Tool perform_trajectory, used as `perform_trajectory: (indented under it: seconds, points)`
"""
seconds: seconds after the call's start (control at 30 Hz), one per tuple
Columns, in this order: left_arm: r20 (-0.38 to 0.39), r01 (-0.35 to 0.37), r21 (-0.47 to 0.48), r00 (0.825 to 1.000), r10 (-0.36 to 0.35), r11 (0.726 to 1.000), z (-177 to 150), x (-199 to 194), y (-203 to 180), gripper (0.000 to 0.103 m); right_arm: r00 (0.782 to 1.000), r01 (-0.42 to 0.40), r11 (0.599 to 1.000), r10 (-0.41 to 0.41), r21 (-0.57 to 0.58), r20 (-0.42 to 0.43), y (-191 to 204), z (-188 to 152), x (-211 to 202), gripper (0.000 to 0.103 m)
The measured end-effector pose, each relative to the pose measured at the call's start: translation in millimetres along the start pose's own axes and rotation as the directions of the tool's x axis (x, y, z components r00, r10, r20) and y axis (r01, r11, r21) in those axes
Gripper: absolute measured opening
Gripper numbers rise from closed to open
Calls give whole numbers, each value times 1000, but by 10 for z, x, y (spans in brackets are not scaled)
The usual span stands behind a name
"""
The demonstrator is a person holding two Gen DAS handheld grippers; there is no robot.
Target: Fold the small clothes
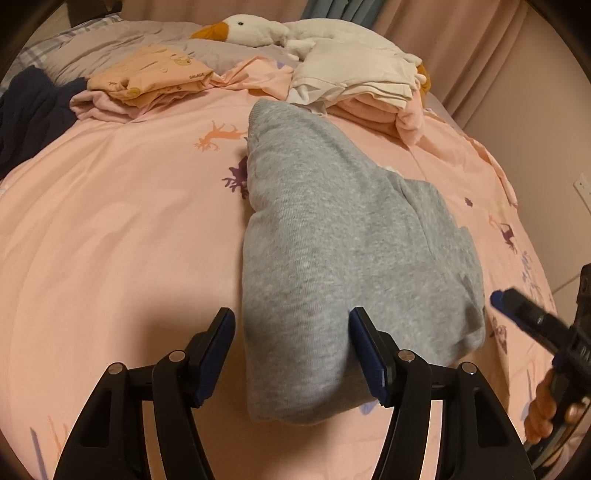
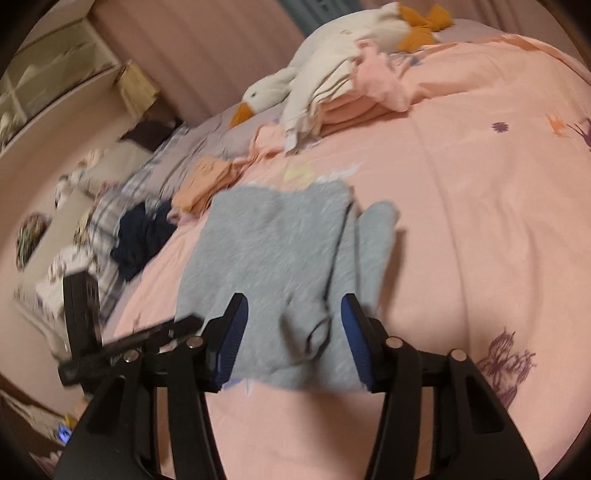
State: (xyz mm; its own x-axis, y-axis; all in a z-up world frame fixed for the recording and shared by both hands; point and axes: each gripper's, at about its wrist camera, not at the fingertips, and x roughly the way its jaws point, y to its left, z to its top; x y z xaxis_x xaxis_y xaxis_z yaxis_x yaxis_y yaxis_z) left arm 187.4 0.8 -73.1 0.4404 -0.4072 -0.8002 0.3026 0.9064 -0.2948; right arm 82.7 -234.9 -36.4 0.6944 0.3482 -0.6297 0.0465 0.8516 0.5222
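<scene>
So we've got the grey sweatpants [image 1: 332, 258] lying folded lengthwise on the pink bedspread [image 1: 110, 240], about mid-bed. Our left gripper [image 1: 291, 354] hangs over the near end with its jaws spread apart, gripping nothing. Our right gripper [image 2: 293, 332] is at the other near corner, jaws apart too, fabric showing between them but the pads aren't pinching it. Folded stacks, one orange [image 1: 147, 74] and one white [image 1: 351, 74], sit farther up by the plush goose [image 1: 258, 29], and a dark navy garment [image 1: 29, 110] is bunched at the left edge.
</scene>
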Motion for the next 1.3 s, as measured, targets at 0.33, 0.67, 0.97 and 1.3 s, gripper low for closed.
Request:
perform_trajectory:
  seconds: [0.33, 0.67, 0.97, 1.3]
  points:
    - [-18, -10, -22, 1000, 9, 1000, -32, 58, 40, 65, 990, 76, 996, -70, 43, -122, -164, -38, 467, 20]
    - [-29, -12, 23, 999, 13, 1000, -43, 13, -31, 65, 998, 60, 998, -60, -12, 6, 58, -131, -18, 9]
    - [-26, -30, 12, 999, 30, 999, -55, -22, 2, 71, 985, 159, 986, -162, -57, -62, 38, -122, 173, 24]
    - [45, -106, 55, 994, 103, 993, -67, -6, -89, 70, 992, 128, 987, -129, -97, 0, 172, -35, 314, 25]
